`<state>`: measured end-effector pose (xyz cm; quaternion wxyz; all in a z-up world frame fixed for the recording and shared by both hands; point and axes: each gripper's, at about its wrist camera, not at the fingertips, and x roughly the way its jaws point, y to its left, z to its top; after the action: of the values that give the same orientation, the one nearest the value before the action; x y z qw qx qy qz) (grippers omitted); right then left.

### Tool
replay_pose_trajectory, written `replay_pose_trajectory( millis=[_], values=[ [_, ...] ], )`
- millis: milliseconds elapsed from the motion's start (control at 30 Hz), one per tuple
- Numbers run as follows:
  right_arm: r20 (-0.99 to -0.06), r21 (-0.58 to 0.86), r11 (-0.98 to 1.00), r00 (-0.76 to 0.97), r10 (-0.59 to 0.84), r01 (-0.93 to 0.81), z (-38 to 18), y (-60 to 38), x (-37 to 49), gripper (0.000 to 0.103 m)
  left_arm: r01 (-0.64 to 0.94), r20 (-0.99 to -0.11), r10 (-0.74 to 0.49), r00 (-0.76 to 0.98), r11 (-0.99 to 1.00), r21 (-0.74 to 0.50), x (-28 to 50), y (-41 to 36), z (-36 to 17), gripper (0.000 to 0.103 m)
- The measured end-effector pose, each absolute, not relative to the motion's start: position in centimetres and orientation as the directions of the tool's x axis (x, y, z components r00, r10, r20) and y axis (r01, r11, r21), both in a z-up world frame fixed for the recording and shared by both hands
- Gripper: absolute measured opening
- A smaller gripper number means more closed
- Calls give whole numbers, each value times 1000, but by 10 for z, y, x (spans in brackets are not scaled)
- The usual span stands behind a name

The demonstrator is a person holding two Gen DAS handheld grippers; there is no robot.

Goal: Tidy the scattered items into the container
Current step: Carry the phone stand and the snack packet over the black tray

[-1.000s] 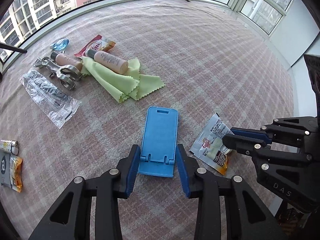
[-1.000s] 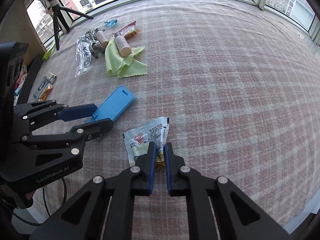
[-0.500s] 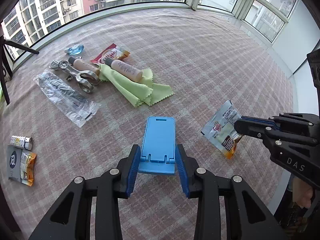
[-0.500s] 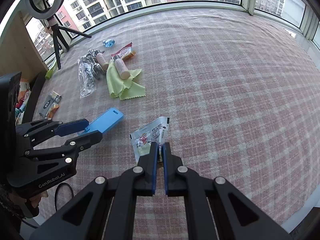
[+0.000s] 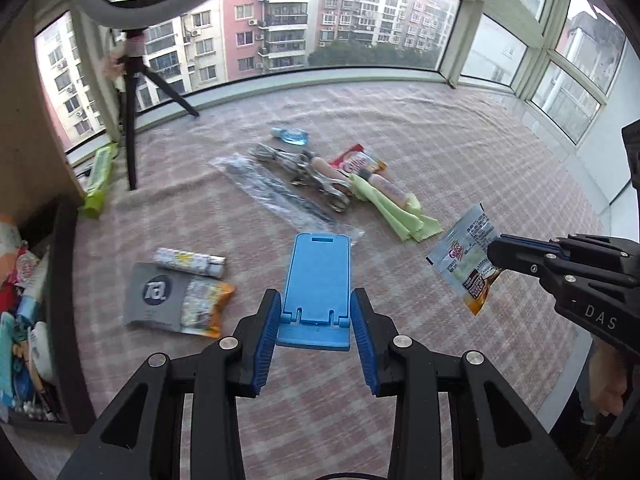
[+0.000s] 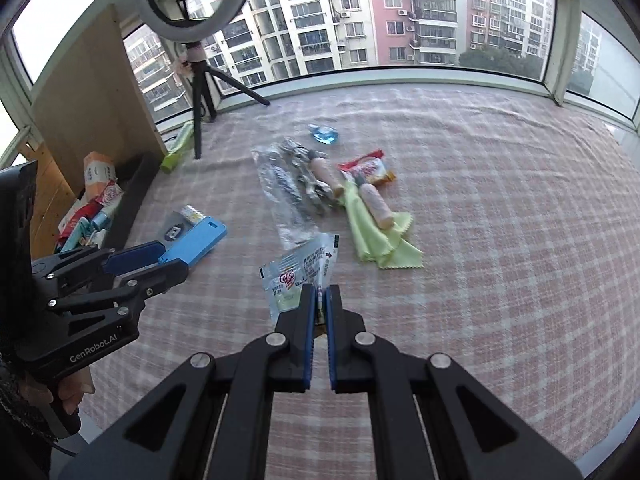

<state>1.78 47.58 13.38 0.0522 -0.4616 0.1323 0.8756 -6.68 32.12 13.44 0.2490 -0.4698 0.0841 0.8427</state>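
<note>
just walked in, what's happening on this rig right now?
A person is tidying a plaid-covered table with two handheld grippers. The left gripper is clamped on a blue phone stand; the right gripper is pinched shut on a creamer sachet. Both items are off the table. The container, already holding items, sits at the table's left edge. A green cloth, tubes, a plastic bag and snack packets are not yet collected.

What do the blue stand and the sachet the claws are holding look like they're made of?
Blue stand: seemingly rigid moulded plastic, matte; it has crisp edges, a slot and hinge tabs. Sachet: probably thin glossy plastic or foil film; it crinkles, reflects light and carries print.
</note>
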Motion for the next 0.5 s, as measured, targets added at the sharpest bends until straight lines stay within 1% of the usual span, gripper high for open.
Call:
replay_pose_trajectory(
  millis=[167, 300, 500],
  values=[
    [-800, 196, -974, -593, -94, -110, 151, 406, -18, 5, -390, -806, 286, -519, -918, -75, -78, 233, 158, 34],
    [-782, 219, -975, -602, -162, -22, 164, 343, -52, 5, -282, -783, 207, -586, -958, -43, -86, 156, 169, 34],
    [-751, 240, -965, -610, -253, 105, 182, 247, -106, 5, -117, -766, 91, -636, -993, -21, -107, 41, 173, 34]
  ],
)
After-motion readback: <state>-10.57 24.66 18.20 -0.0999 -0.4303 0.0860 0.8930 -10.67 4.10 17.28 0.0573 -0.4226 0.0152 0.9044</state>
